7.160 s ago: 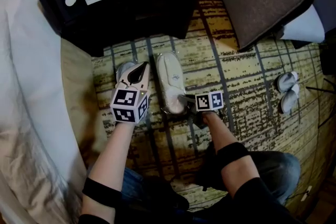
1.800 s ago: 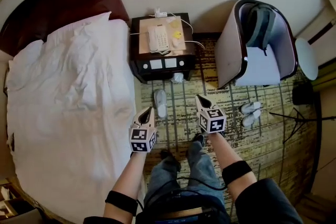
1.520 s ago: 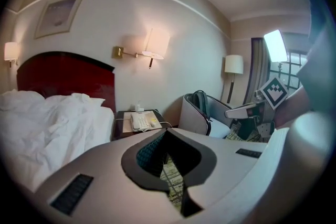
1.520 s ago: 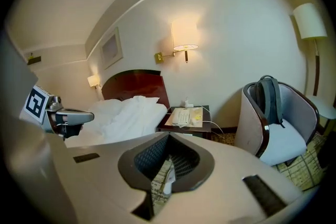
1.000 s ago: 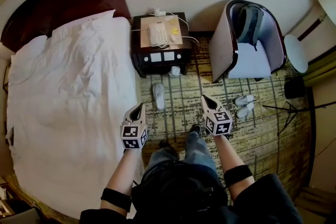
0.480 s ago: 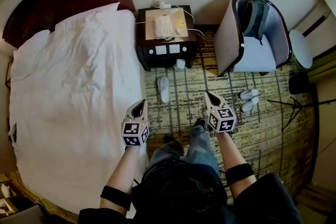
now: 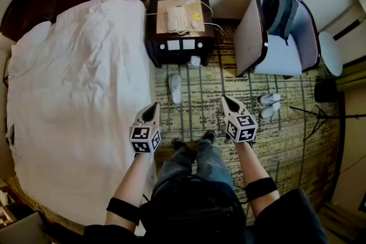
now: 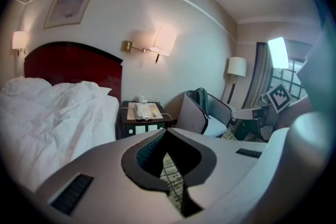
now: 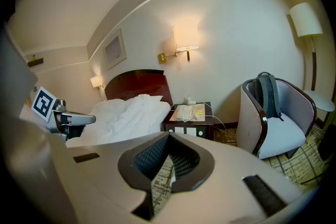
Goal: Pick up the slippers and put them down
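Both hand-held grippers closed and empty; slippers on the carpet.

Head view: the left hand-held gripper (image 7: 153, 107) and right hand-held gripper (image 7: 225, 99) are held out over the carpet (image 7: 200, 106), well apart from each other, jaws together, nothing in either. White slippers (image 7: 175, 88) lie on the carpet just in front of the nightstand (image 7: 180, 46), between bed (image 7: 74, 94) and chair (image 7: 274, 60); whether one or two lie there cannot be told. A second pair (image 7: 270, 105) lies near the chair. Left gripper view: jaws meet, and only carpet shows through the gap. Bed, nightstand with phone (image 8: 143, 110) and chair lie ahead. Right gripper view: jaws meet, empty. The same furniture lies ahead, and a backpack (image 9: 268, 94) sits in the chair.
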The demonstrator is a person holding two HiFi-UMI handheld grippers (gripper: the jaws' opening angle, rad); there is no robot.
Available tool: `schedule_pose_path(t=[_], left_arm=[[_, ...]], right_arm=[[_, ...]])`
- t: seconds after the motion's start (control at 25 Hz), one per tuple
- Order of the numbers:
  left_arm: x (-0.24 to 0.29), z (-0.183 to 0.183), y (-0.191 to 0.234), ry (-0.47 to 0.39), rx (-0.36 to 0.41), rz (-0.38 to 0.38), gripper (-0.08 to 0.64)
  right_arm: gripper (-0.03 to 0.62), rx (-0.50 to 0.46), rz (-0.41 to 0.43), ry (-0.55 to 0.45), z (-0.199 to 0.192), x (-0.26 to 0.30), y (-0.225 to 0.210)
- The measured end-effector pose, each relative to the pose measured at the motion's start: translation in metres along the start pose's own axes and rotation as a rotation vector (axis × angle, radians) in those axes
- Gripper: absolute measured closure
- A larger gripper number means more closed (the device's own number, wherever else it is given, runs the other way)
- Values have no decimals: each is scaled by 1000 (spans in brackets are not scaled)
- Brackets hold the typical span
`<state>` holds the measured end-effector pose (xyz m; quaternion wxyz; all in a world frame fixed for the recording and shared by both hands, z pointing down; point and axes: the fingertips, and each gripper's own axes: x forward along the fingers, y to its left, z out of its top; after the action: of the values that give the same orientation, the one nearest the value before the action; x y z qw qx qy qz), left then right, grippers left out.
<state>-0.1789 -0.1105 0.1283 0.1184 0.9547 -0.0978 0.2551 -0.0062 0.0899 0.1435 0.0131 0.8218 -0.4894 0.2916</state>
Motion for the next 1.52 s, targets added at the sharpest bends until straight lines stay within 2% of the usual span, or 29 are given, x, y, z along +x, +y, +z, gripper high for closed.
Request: schedule_pose_path(t=[0.2, 0.32, 0.44, 0.72, 0.88, 1.16, 1.4, 1.52], left_arm=[[32, -14, -8, 35, -66, 16, 558], [53, -25, -9, 52, -124, 46, 558], [81, -37, -8, 70, -166, 44, 558], [152, -96, 15, 167, -309, 18, 558], [208, -141, 40, 217, -349, -5, 538], [296, -248, 72, 343, -421, -64, 404], [360, -338, 111, 406, -502, -64, 287], [392, -380, 131, 438, -520, -67, 259]], right_arm=[[589, -9, 45, 28, -6, 21, -17], [589, -19, 93, 48, -12, 38, -25], [589, -46, 135, 67, -19, 62, -31], [589, -36, 146, 86, -44, 121, -49], [589, -23, 126, 85, -64, 168, -65], [589, 8, 121, 98, -131, 260, -86], [589, 22, 131, 104, -196, 334, -105], [589, 26, 130, 104, -226, 368, -119]])
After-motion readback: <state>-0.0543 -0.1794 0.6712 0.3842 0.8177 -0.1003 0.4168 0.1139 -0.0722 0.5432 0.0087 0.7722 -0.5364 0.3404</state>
